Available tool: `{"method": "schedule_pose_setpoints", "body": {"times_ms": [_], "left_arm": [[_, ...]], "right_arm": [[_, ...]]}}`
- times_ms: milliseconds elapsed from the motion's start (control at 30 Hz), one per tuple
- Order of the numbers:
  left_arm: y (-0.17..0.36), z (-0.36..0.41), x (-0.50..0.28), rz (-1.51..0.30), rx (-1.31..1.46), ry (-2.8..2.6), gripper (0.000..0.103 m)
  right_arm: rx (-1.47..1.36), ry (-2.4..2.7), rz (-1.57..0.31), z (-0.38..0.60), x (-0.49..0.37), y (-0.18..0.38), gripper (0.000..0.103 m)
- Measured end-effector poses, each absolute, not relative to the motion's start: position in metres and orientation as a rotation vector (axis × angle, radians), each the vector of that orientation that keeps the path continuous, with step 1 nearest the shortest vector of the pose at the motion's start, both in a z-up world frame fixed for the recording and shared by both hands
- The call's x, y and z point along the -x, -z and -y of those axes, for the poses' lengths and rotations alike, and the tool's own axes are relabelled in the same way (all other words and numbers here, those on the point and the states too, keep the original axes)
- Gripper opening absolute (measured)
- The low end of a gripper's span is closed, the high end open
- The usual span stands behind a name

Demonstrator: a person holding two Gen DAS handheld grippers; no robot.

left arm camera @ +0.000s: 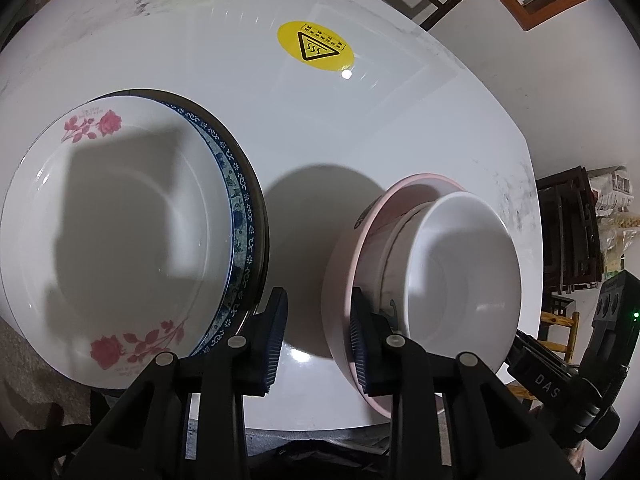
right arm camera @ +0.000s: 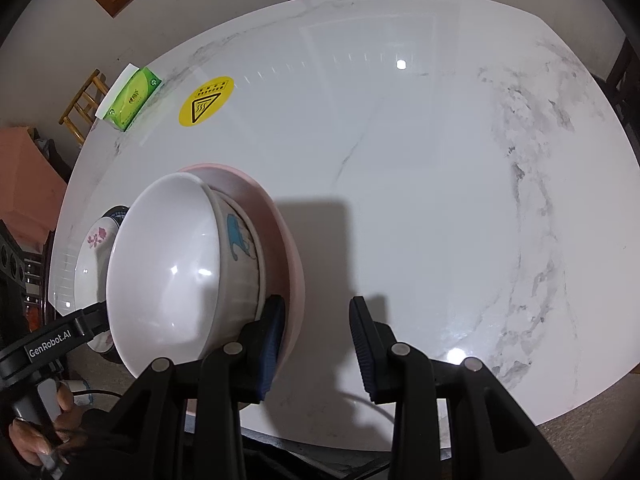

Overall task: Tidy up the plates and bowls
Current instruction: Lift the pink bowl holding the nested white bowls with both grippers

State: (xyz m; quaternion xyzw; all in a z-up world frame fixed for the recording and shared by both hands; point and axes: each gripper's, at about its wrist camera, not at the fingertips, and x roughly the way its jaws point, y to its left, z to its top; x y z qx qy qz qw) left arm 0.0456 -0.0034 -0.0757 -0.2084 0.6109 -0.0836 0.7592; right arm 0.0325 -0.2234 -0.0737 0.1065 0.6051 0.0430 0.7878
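A white marble table (right arm camera: 440,200) fills both views. At left in the left wrist view stand three stacked plates (left arm camera: 120,240), rose-patterned on top. At lower right sit three nested bowls (left arm camera: 460,272): pink outermost, patterned, then white. The left gripper (left arm camera: 316,340) and right gripper (right arm camera: 316,344) both stand wide, holding nothing. Stacking looks complete; any adjustment should grip rims gently, judging by the glossy ceramic. One tissue pack (right arm camera: 132,98) lies at upper left of the right wrist view.

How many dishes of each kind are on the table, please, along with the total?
Plates: 3, rose plate, blue-patterned plate, dark plate
Bowls: 3, white bowl, bowl with blue drawing, pink bowl
Total: 6
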Motion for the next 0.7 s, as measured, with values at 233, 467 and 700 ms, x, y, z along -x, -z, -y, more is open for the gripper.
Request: {"method": "schedule_pose_setpoints", "body": {"times_ms": [233, 467, 700], "left_arm": [[0.0743, 0.0045, -0.0452, -1.316, 0.431, 0.180, 0.026], [0.0741, 0.0068, -0.0447, -1.304, 0.417, 0.178, 0.026], [0.0730, 0.0088, -0.0448, -1.288, 0.415, 0.191, 0.019]], "right_arm": [[-0.219, -0.092, -1.299, 0.2239, -0.0316, 0.0728, 0.034], [-0.210, -0.086, -1.293, 0.2223, -0.0303, 0.0714, 0.034], [-0.216, -0.081, -1.289, 0.2220, -0.0292, 0.0711, 0.034]]}}
